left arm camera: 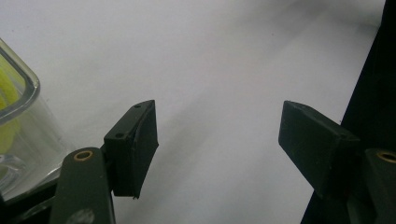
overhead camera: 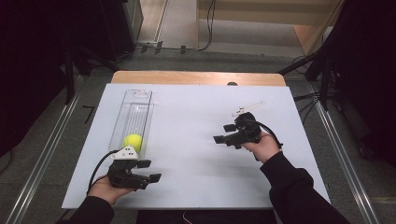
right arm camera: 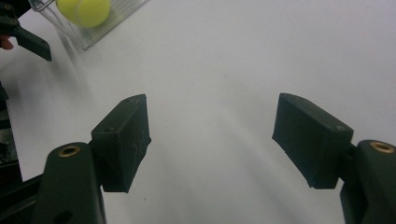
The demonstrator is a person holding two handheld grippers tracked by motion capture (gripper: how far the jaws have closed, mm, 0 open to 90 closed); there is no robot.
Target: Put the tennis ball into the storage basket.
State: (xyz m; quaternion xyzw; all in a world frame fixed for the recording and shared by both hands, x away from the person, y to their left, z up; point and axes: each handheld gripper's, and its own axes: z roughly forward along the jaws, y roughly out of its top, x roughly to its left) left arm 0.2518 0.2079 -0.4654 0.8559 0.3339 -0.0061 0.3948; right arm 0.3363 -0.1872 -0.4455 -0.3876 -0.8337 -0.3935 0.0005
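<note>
tennis ball (overhead camera: 133,141) sits inside the clear tube (overhead camera: 132,122), which lies on its side on the white worktop (overhead camera: 196,140), the ball at the end nearest you. in the high view your left gripper (overhead camera: 150,171) hovers just beside that near end with its jaws apart and holding nothing; your right gripper (overhead camera: 223,133) is well apart, near the middle of the worktop, jaws apart too, pointing toward the tube. the tube is round and light, so a sideways nudge from either gripper could roll it and carry the ball away from you.

in the left gripper view the left gripper (left arm camera: 217,140) aims at bare worktop, with the tube's rim (left arm camera: 18,93) off to one side. closing from here would likely catch nothing, or clip the rim and tip the tube.

in the right gripper view the right gripper (right arm camera: 212,140) is wide open over the worktop, with the ball (right arm camera: 84,10) and tube far off. a long reach across risks bumping your other gripper (right arm camera: 28,39) beside the tube.
</note>
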